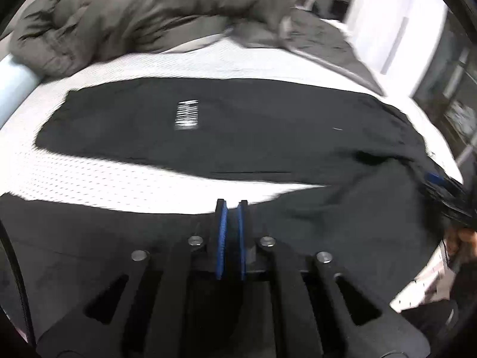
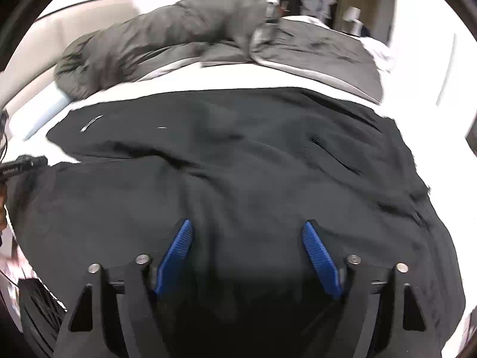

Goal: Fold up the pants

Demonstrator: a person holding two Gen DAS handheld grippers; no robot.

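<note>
Black pants [image 1: 268, 137] with a white print lie spread on the white mattress [image 1: 104, 179], one leg across the middle and the other along the near edge. My left gripper [image 1: 232, 203] sits at the upper edge of the near leg. Its blue pads [image 1: 222, 232] stand almost together, with dark cloth in the narrow gap. In the right wrist view the wide waist end of the pants [image 2: 253, 155] fills the frame. My right gripper [image 2: 247, 223] hovers over it with its pads [image 2: 176, 250] far apart, the cloth lying loose between them. The picture is blurred.
A crumpled grey duvet [image 1: 149, 15] is heaped along the far side of the bed [image 2: 179, 35]. A pale blue pillow [image 1: 15, 83] lies at the left edge. A white wall and furniture stand beyond the bed on the right.
</note>
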